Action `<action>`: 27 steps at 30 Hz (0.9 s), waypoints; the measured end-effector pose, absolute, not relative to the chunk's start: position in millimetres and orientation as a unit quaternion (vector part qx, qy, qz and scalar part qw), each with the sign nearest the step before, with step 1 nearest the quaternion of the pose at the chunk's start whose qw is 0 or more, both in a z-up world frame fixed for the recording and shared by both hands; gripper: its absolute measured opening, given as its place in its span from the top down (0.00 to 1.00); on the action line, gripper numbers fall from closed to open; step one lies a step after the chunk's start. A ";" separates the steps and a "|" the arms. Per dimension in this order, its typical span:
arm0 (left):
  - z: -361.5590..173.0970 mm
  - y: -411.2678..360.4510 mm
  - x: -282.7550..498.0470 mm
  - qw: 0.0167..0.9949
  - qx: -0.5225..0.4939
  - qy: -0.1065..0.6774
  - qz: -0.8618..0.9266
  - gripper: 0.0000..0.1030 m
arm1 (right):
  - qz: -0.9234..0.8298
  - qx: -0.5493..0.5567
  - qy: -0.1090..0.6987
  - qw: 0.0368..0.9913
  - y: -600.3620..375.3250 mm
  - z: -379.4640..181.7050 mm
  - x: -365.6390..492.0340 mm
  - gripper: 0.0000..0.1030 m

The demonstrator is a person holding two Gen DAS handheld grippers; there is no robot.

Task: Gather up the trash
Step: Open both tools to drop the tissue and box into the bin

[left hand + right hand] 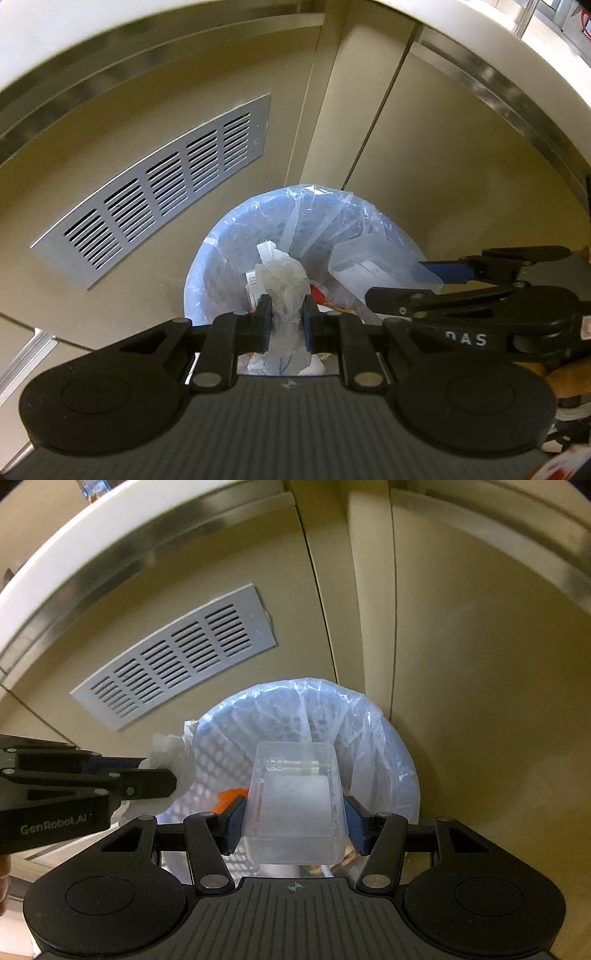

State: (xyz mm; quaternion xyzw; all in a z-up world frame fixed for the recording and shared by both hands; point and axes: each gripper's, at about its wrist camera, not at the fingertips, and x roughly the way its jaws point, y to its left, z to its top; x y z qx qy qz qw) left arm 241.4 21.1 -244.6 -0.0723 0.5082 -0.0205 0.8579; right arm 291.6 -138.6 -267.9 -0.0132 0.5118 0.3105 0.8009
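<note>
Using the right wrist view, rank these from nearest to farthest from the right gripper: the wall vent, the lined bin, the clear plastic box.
1. Clear plastic box, clamped in the right gripper.
2. Lined bin, just beyond and below it.
3. Wall vent, upper left, past the bin.

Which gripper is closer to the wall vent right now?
Left. The left gripper, shut on a crumpled wrapper, sits on the vent side of the lined bin. The right gripper, holding a clear plastic box, is farther from it.
</note>
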 end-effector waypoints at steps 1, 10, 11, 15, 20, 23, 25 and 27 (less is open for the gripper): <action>-246.6 21.0 243.9 0.857 -0.071 0.509 -0.022 0.85 | 0.311 -0.014 0.511 0.801 -137.2 -269.9 293.7 0.46; -257.0 22.1 256.6 0.855 -0.067 0.514 -0.022 0.85 | 0.301 -0.008 0.494 0.815 -129.0 -283.4 311.6 0.46; -256.9 22.2 256.6 0.854 -0.068 0.515 -0.022 0.85 | 0.300 -0.006 0.495 0.816 -129.1 -284.1 313.2 0.46; -256.2 21.6 257.2 0.854 -0.069 0.515 -0.026 0.85 | 0.293 0.003 0.495 0.818 -134.8 -281.6 314.3 0.44; -258.3 19.6 259.5 0.853 -0.069 0.517 -0.033 0.85 | 0.288 0.009 0.497 0.818 -144.4 -276.8 309.9 0.44; -261.1 17.3 260.8 0.852 -0.070 0.518 -0.038 0.85 | 0.289 0.009 0.499 0.817 -147.2 -275.8 308.3 0.44; -263.2 15.1 262.5 0.851 -0.070 0.519 -0.040 0.85 | 0.287 0.009 0.500 0.817 -149.0 -275.9 307.3 0.44; -265.6 13.8 264.1 0.851 -0.071 0.519 -0.041 0.85 | 0.284 0.012 0.503 0.816 -150.8 -276.2 306.8 0.44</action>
